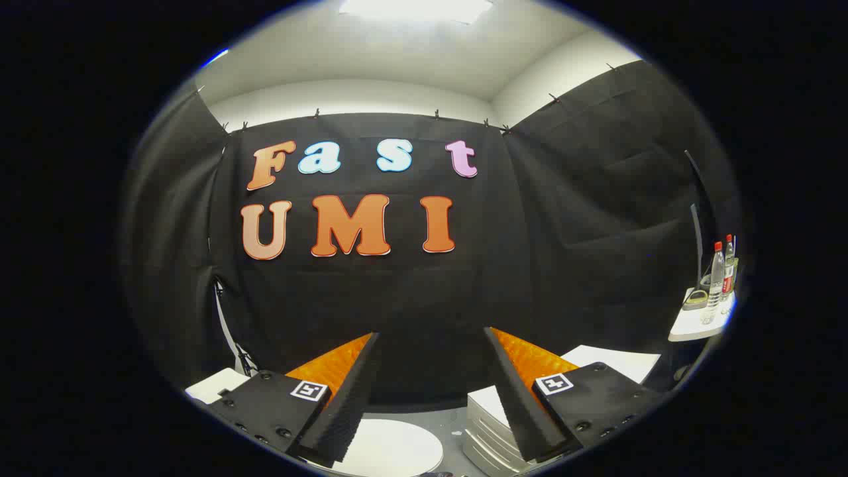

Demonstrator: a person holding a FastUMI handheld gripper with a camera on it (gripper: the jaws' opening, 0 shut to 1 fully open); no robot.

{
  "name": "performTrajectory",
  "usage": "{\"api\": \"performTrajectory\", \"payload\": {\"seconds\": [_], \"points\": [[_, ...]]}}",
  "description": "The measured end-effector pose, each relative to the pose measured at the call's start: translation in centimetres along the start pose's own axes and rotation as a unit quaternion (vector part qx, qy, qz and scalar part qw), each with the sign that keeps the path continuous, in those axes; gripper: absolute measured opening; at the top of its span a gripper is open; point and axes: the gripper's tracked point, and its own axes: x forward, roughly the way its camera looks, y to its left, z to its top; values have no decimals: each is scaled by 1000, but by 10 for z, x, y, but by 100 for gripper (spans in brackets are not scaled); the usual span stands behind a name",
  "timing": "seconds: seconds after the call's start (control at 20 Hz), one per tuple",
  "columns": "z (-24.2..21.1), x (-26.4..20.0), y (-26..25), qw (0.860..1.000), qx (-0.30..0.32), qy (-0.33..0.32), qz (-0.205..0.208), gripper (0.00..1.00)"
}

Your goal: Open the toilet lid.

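Note:
My gripper (pixel 430 334) is open, its two fingers spread wide with nothing between them, pointing at the black cloth wall. Low down between the fingers shows a white rounded surface (pixel 391 447), apparently the toilet lid, lying flat and well below the fingertips. I cannot tell whether it is down on the seat. The fingers touch nothing.
A white ribbed block (pixel 487 424) stands right of the rounded surface, behind the right finger. A white shelf (pixel 692 326) at the far right carries two clear bottles (pixel 715 281). White surfaces show behind each finger: one at the left (pixel 212 384), one at the right (pixel 619 363).

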Motion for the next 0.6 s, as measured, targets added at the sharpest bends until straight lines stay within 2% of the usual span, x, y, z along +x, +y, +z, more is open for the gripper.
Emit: {"api": "performTrajectory", "payload": {"seconds": [0.15,0.6], "points": [[-9,-2,-6,1000,-1,17,-9,98],[4,-11,-1,1000,-14,8,-3,98]]}}
